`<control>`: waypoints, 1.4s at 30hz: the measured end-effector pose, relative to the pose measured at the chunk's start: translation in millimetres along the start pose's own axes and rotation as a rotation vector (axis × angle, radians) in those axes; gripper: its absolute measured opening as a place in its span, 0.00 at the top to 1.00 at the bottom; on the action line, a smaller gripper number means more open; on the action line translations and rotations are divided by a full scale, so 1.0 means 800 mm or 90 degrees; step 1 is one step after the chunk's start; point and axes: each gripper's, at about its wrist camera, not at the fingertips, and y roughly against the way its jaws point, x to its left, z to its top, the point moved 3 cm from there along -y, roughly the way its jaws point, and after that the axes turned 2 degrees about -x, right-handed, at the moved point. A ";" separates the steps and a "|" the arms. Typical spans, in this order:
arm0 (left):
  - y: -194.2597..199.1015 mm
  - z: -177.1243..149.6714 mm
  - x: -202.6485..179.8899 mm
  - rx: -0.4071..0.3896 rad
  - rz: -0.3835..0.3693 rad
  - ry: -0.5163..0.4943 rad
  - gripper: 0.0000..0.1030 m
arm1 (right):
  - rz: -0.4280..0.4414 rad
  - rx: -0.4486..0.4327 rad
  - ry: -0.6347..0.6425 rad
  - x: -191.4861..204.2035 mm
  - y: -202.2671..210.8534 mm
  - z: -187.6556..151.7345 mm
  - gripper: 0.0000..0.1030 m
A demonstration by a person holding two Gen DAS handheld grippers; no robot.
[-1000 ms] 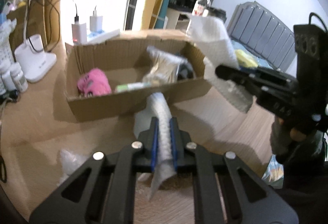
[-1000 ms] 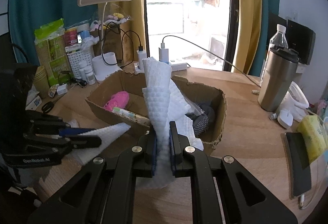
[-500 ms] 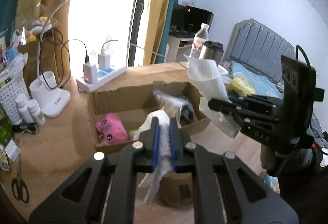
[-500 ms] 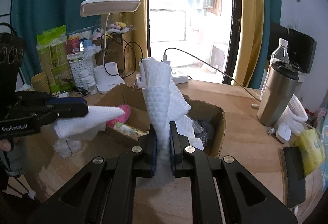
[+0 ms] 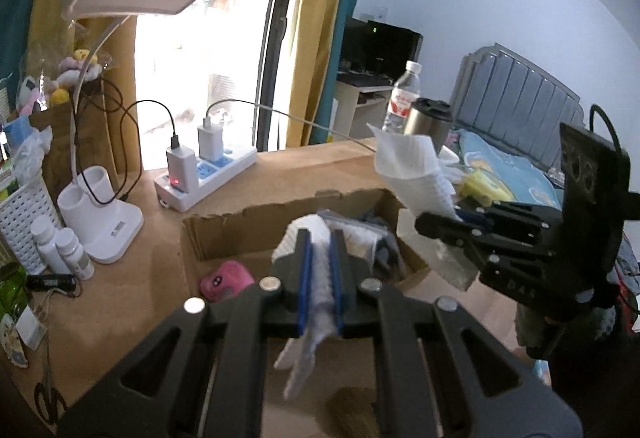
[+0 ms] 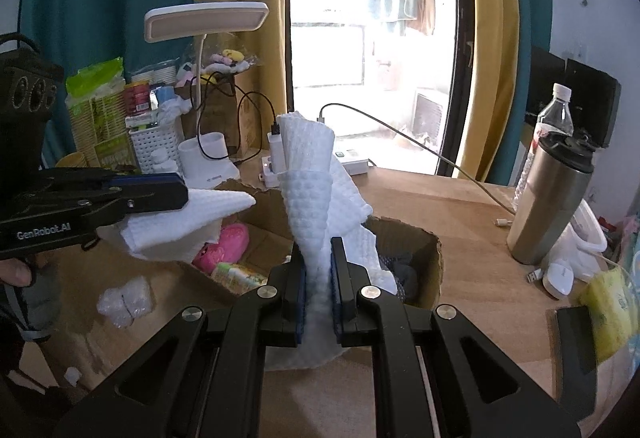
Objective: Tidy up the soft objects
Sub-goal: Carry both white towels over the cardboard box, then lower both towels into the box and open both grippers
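The left gripper point(image 5: 320, 270) is clenched on a white waffle-textured cloth point(image 5: 316, 278), which is squeezed between its blue pads and hangs out below them in a loose tail; seen from the right wrist, that same left gripper point(image 6: 176, 191) holds its cloth point(image 6: 192, 222) raised above the near left corner of the cardboard box point(image 6: 424, 246); the right gripper point(image 6: 318, 278) is likewise clenched, grasping a second white waffle cloth point(image 6: 308, 193) that stands up tall between the fingers and curls over at the top, its lower folds spilling toward the box; from the left wrist the right gripper point(image 5: 448, 226) shows with its cloth point(image 5: 412, 169) lifted over the box's far right corner; inside the box lie a pink plush toy point(image 6: 224, 246), a small green-and-yellow packet point(image 6: 236, 274) and some dark grey fabric point(image 6: 404, 270); the box sits on the wooden table point(image 6: 472, 278), with a white bubble-wrap piece point(image 6: 128, 300) near its left side, a steel tumbler point(image 6: 552, 197) toward the table's right edge, and a white desk lamp point(image 5: 100, 141) and a power strip point(image 5: 208, 173) toward the far edge
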 end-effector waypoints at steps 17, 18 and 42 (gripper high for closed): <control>-0.082 -0.006 0.035 0.037 0.013 0.030 0.91 | 0.051 0.044 -0.012 0.007 -0.083 -0.001 0.89; -0.086 -0.007 0.036 0.041 0.013 0.031 0.91 | 0.052 0.049 -0.013 0.007 -0.088 -0.004 0.89; -0.119 -0.024 0.038 0.107 0.049 0.027 0.75 | 0.058 0.084 -0.032 0.009 -0.103 -0.012 0.52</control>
